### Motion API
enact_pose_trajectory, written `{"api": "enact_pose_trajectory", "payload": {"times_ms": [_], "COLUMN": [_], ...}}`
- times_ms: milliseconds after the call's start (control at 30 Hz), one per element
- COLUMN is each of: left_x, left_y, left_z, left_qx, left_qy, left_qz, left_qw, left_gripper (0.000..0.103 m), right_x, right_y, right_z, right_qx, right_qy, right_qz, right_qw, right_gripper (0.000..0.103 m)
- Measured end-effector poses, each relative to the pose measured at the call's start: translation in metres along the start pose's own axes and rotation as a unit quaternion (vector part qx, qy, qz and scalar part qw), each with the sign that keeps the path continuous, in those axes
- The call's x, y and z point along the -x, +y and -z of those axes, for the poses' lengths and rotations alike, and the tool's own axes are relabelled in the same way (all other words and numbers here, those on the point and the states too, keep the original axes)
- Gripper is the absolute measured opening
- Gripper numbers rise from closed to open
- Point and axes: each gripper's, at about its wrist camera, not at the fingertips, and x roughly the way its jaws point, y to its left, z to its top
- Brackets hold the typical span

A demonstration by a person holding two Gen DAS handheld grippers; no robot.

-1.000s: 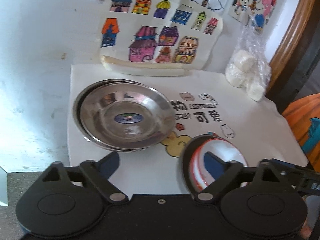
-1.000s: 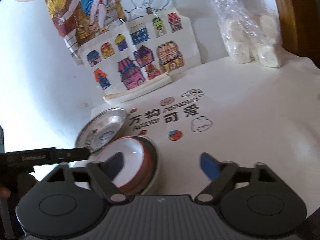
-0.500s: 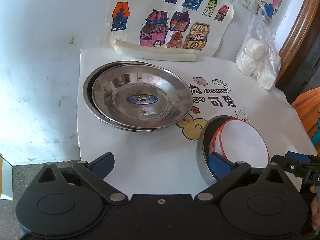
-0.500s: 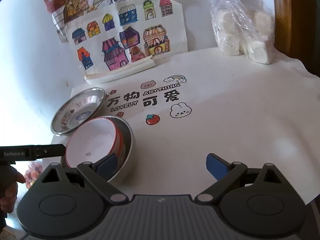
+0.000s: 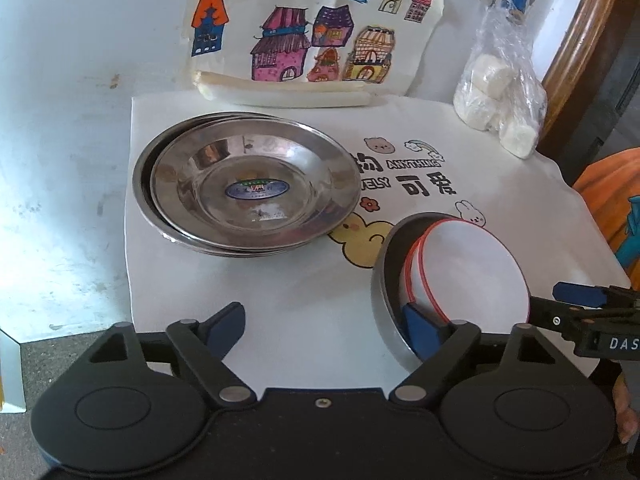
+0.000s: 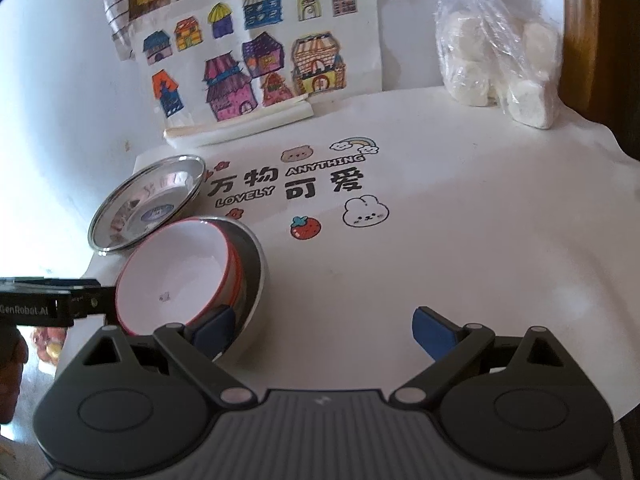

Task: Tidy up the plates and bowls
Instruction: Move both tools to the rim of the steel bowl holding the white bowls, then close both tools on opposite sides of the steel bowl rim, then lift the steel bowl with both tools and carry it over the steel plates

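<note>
Toward the left edge of the white printed cloth [image 5: 280,320] that covers the surface, two shallow round stainless-steel plates [image 5: 248,184] lie nested, the upper one shifted slightly right, glossy and mirror-like, with an oval blue sticker at its centre. Behind them, at the far edge, a paper sheet of coloured house drawings [image 5: 312,40] leans on the wall, its lower end curled into a roll. To the right of the plates, near the front edge, a smooth white bowl with a thin red rim [image 5: 468,276] sits inside a grey steel bowl [image 5: 382,300].

The left gripper [image 5: 326,330] has just been closing its fingers somewhat; they are spread wide, the right blue pad [image 5: 420,334] inside the steel bowl's rim, nothing pinched. The right gripper [image 6: 324,330] has its fingers wide apart, the left pad [image 6: 214,330] at the nested bowls' rim; contact unclear. At the far right corner stands a crinkled clear plastic bag of white lumps [image 5: 496,96].
</note>
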Motion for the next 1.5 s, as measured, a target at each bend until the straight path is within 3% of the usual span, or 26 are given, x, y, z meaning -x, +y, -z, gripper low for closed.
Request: {"api": "enact_pose_trajectory", "payload": {"times_ms": [133,267,367,533,633,800,1067,1500], "left_x": [0.001,0.005,0.007,0.008,0.008,0.007,0.005,0.000], "left_y": [0.003,-0.002,-0.008,-0.011,-0.020,-0.024,-0.022,-0.022], "left_z": [0.002,0.003,0.002,0.002,0.001,-0.002,-0.003,0.000], "left_qx": [0.022,0.020,0.019,0.055,0.050,0.041,0.060,0.075], "left_qy": [-0.002,-0.005,-0.005,0.001,0.000,0.005,0.002,-0.013], "left_qz": [0.018,0.038,0.044,0.039,0.028,0.014,0.010,0.006], "left_qw": [0.9996,0.9991,0.9988,0.9977,0.9984,0.9990,0.9981,0.9971], "left_gripper": [0.073,0.048,0.035,0.024,0.014,0.013,0.011,0.010], "right_x": [0.000,0.005,0.008,0.010,0.009,0.002,-0.007,-0.010], "right_y": [-0.005,-0.002,0.002,0.016,0.025,0.031,0.043,0.039], "right_z": [0.004,0.005,0.005,0.000,-0.005,-0.013,-0.018,-0.012], "right_qx": [-0.015,-0.016,-0.013,-0.002,0.014,0.033,0.045,0.006], "right_qy": [-0.007,-0.011,-0.010,0.006,0.019,0.044,0.063,0.042], "right_qz": [-0.006,-0.022,-0.030,-0.009,0.015,0.019,0.007,-0.001], "right_qw": [1.000,1.000,0.999,1.000,1.000,0.998,0.997,0.999], "right_gripper": [0.094,0.077,0.066,0.060,0.060,0.050,0.016,0.016]}}
